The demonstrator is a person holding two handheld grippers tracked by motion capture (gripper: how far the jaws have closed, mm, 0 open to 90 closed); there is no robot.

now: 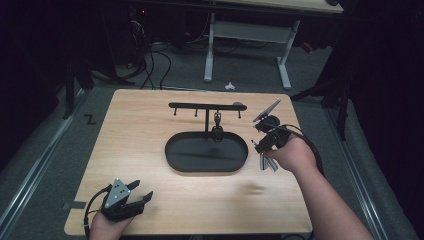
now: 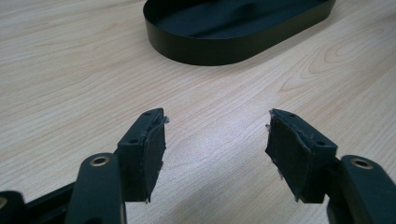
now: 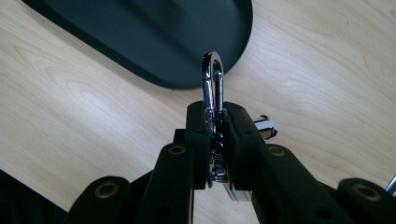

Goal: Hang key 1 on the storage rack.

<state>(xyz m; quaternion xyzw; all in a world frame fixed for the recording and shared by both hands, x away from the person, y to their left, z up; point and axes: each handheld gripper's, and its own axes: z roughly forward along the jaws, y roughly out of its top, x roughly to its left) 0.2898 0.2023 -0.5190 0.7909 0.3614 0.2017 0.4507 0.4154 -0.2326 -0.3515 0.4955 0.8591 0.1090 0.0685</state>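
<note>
Tray mid table, rack behind, clip right of tray

high view looks down; both claw views sit close, sharing the black tray.

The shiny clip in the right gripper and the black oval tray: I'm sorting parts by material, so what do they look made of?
The shiny silver clip looks like polished, probably chrome-plated metal: it throws bright mirror-like highlights where it sticks out of the right gripper, whose jaws are shut on it. The black oval tray looks like thin sheet metal with a matte black coat, judging by its thin, crisp wall and dull sheen; plastic cannot be ruled out.
</note>
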